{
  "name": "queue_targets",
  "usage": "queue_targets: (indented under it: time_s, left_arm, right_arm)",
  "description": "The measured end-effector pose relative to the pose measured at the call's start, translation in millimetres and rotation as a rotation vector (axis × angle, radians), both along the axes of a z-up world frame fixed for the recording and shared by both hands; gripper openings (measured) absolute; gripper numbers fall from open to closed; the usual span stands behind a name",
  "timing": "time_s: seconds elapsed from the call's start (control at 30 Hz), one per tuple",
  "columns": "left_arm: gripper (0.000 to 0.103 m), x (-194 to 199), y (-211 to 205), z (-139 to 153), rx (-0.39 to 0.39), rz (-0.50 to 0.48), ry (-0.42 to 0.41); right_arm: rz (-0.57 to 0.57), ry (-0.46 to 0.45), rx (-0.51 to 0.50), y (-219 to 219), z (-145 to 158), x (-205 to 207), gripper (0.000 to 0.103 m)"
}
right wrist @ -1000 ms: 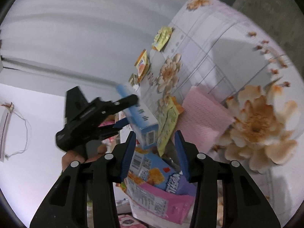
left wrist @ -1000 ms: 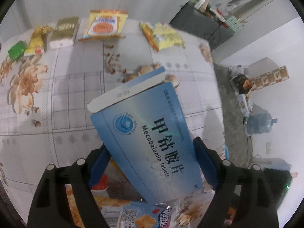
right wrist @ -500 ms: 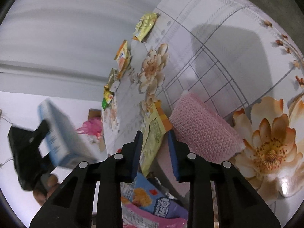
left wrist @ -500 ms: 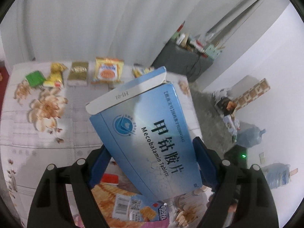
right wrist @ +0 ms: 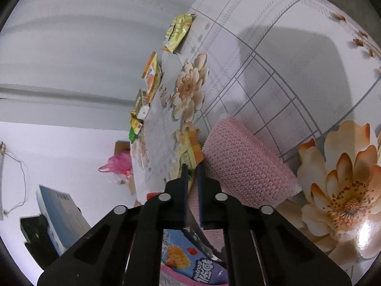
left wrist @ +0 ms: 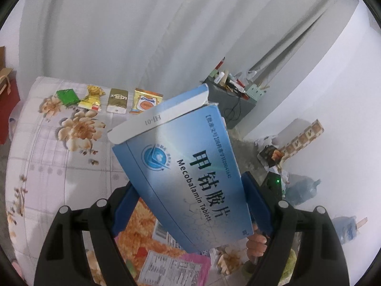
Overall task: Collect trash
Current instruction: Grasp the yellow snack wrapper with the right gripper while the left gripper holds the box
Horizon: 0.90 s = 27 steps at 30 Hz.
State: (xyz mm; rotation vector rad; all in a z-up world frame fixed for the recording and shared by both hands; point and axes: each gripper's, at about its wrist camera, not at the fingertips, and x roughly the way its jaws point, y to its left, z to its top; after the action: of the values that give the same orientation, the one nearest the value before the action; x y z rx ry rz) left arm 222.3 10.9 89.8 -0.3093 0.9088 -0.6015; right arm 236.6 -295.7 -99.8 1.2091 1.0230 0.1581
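Note:
My left gripper [left wrist: 188, 202] is shut on a blue Mecobalamin tablet box [left wrist: 185, 169] and holds it up high above the flowered table [left wrist: 47, 166]. The box and left gripper also show at the lower left of the right wrist view [right wrist: 59, 217]. My right gripper [right wrist: 192, 169] is shut on the edge of a yellow snack wrapper [right wrist: 188, 153] next to a pink knitted cloth [right wrist: 245, 164]. A blue and pink snack bag [right wrist: 188, 262] lies under the right gripper.
Several wrappers lie in a row at the table's far edge: a green one [left wrist: 67, 96], gold ones [left wrist: 91, 96], an orange one [left wrist: 146, 101]. A dark cabinet [left wrist: 228, 104] with clutter stands beyond. Bags and boxes lie on the floor [left wrist: 297, 143] at the right.
My left gripper has lifted the blue box up and away from the table. My right gripper has closed on the yellow wrapper.

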Motion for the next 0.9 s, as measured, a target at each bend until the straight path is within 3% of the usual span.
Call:
queue_targets:
  time_s: [0.47, 0.9]
  left_arm:
    - [0.081, -23, 1, 4, -0.035, 0.011, -0.093]
    - [0.081, -38, -22, 6, -0.034, -0.051, -0.148]
  right_arm:
    - [-0.067, -0.155, 0.069, -18, 41, -24, 0.000]
    - [-0.146, -0.269, 0.020, -37, 87, -81, 0.000]
